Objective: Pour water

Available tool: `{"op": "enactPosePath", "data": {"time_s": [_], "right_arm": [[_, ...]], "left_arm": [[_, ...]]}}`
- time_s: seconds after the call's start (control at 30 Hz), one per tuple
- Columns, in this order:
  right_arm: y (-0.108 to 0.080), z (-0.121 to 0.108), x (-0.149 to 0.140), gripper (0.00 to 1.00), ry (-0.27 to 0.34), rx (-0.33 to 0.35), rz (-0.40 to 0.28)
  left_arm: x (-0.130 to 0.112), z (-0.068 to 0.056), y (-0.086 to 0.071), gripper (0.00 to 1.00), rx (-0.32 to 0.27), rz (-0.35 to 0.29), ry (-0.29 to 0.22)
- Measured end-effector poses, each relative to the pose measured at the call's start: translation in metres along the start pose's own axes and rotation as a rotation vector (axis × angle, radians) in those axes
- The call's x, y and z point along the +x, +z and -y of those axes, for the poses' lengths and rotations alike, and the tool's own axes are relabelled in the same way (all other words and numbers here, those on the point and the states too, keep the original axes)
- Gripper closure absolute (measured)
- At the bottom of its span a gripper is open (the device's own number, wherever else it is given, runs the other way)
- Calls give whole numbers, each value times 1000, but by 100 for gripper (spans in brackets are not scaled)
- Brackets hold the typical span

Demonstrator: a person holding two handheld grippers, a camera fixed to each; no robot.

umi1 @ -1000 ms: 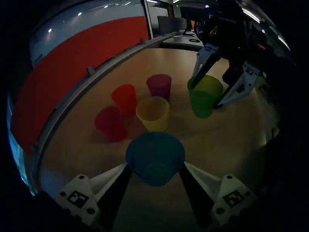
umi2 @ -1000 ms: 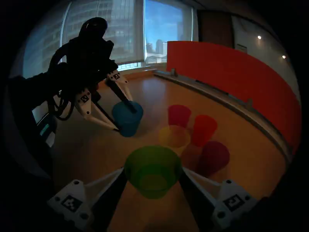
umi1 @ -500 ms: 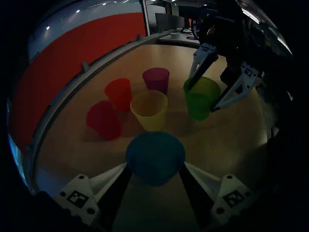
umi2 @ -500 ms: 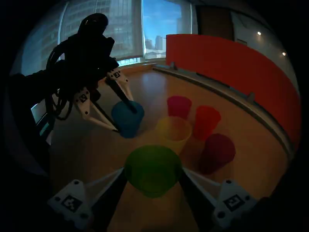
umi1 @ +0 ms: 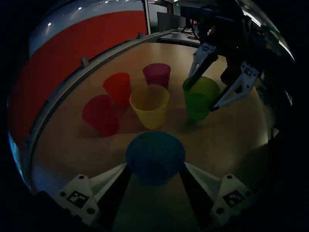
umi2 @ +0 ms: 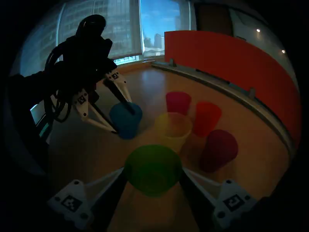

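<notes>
blue plastic cup (umi1: 155, 151) is pinched in my left gripper (umi1: 155, 167), translucent green plastic cup (umi2: 153, 166) in my right gripper (umi2: 153, 172), both near the yellow plastic cup (umi1: 149, 105) standing on the wooden table (umi1: 216, 143); i judge pouring not yet begun.

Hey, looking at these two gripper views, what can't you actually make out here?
Water in the blue cup: left gripper view, too dark, its inside unreadable.
Water in the green cup: right gripper view, same dimness.
Yellow cup contents: both views, too dim.
Dark red cup, upright or inverted: shadowed in both views.
</notes>
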State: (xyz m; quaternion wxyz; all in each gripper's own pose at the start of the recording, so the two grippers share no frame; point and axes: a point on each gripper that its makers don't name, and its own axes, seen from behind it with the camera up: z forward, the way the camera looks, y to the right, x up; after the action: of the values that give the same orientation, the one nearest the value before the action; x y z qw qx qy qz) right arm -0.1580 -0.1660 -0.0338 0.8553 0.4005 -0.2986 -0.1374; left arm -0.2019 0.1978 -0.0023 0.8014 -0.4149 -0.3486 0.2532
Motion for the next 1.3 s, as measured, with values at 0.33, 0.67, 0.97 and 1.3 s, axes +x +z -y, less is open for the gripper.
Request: {"op": "enactPosePath", "data": {"time_s": [0.33, 0.67, 0.97, 1.3], "right_arm": [[4, -2, -6, 9, -3, -8, 11], [5, -3, -14, 9, 12, -20, 11], [1, -3, -18, 8, 17, -24, 9], [0, -3, -27, 1, 27, -35, 22]], "left_arm": [[-3, 4, 0, 17, -6, -12, -34], [-11, 4, -1, 17, -11, -14, -58], [-13, 5, 0, 17, -12, -4, -65], [-18, 1, 2, 17, -21, 17, -74]]}}
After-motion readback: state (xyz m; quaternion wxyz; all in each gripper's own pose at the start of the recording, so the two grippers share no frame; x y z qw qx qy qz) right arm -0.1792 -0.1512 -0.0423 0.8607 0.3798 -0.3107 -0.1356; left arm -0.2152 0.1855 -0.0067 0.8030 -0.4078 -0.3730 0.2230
